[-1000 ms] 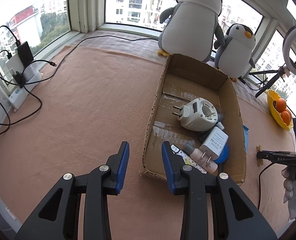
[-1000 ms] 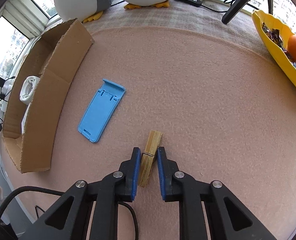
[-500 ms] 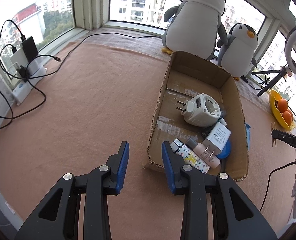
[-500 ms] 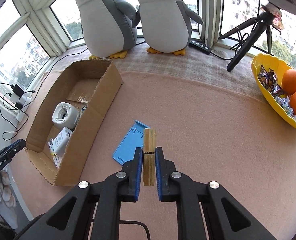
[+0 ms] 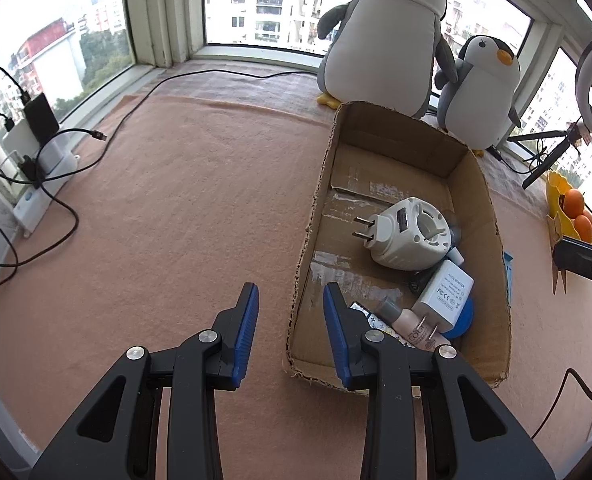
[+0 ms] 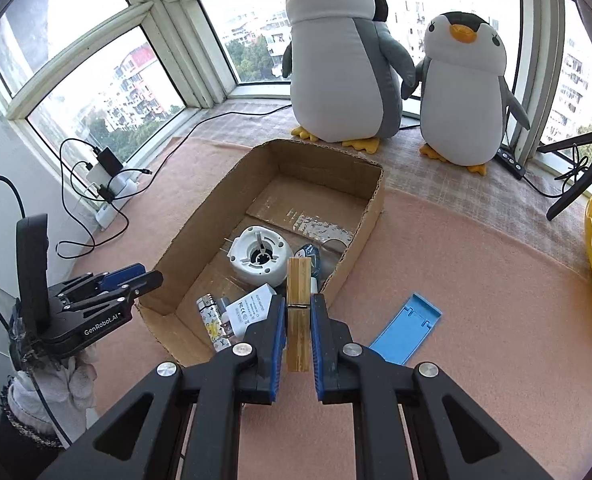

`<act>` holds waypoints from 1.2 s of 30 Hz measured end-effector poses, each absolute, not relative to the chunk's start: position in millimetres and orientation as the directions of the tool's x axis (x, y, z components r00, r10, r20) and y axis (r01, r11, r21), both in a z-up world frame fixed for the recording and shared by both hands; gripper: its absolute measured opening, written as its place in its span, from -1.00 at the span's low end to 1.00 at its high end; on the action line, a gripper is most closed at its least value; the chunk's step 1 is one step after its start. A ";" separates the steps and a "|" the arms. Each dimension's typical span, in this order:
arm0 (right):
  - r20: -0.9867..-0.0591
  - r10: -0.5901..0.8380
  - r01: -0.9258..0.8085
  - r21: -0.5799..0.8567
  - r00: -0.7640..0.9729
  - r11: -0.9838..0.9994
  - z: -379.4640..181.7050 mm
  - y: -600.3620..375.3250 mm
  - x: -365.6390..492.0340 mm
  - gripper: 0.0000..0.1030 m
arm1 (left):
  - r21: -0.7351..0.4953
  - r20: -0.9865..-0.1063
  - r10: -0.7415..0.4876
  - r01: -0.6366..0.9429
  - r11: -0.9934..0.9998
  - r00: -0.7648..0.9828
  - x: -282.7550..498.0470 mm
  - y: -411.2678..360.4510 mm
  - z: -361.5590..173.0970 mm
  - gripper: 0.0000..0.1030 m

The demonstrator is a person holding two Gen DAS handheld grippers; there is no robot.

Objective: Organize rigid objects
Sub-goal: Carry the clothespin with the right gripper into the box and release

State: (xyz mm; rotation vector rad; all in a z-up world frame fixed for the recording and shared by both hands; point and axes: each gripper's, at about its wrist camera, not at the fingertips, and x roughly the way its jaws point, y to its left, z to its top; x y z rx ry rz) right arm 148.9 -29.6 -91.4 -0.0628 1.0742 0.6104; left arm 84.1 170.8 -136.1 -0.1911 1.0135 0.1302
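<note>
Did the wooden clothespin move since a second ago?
Yes. The wooden clothespin, clamped in the right hand-held gripper, left the pink mat and went toward the cardboard box.

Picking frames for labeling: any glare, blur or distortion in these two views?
Left wrist: windows blown out, fisheye bends the box, items sharp. Right wrist: also backlit and curved, dark corners; peg in the right tongs stays sharp.
</note>
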 end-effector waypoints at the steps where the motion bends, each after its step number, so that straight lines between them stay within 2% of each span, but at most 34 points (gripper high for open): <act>1: -0.837 0.439 -0.500 0.241 0.326 0.831 -91.8 -26.0 148.6 -0.78 | -0.097 -0.853 0.018 -0.192 0.977 0.522 86.6 170.1 -137.1 -0.38; 16: -0.839 0.458 -0.537 0.252 0.293 0.805 -94.7 8.0 147.1 -0.78 | -0.102 -0.858 -0.006 -0.159 0.982 0.513 106.3 166.3 -148.9 -0.39; 17: -0.840 0.458 -0.539 0.252 0.291 0.804 -95.3 9.8 147.1 -0.78 | -0.103 -0.857 -0.006 -0.160 0.982 0.515 106.3 166.2 -149.4 -0.40; 19: -0.841 0.458 -0.541 0.251 0.289 0.802 -96.4 12.4 147.2 -0.78 | -0.110 -0.859 -0.012 -0.162 0.981 0.512 106.8 167.5 -151.4 -0.68; 22: -0.843 0.458 -0.546 0.251 0.283 0.799 -97.9 15.9 148.1 -0.78 | -0.108 -0.859 -0.009 -0.164 0.981 0.513 106.6 168.8 -153.1 -0.77; 25: -0.845 0.458 -0.554 0.249 0.276 0.794 -100.2 20.5 148.0 -0.78 | -0.113 -0.858 -0.010 -0.169 0.979 0.514 106.6 171.7 -154.0 -0.83; 36: -0.850 0.460 -0.573 0.250 0.255 0.781 -107.5 33.7 147.7 -0.78 | -0.110 -0.859 -0.008 -0.168 0.980 0.512 108.0 171.8 -156.8 -0.84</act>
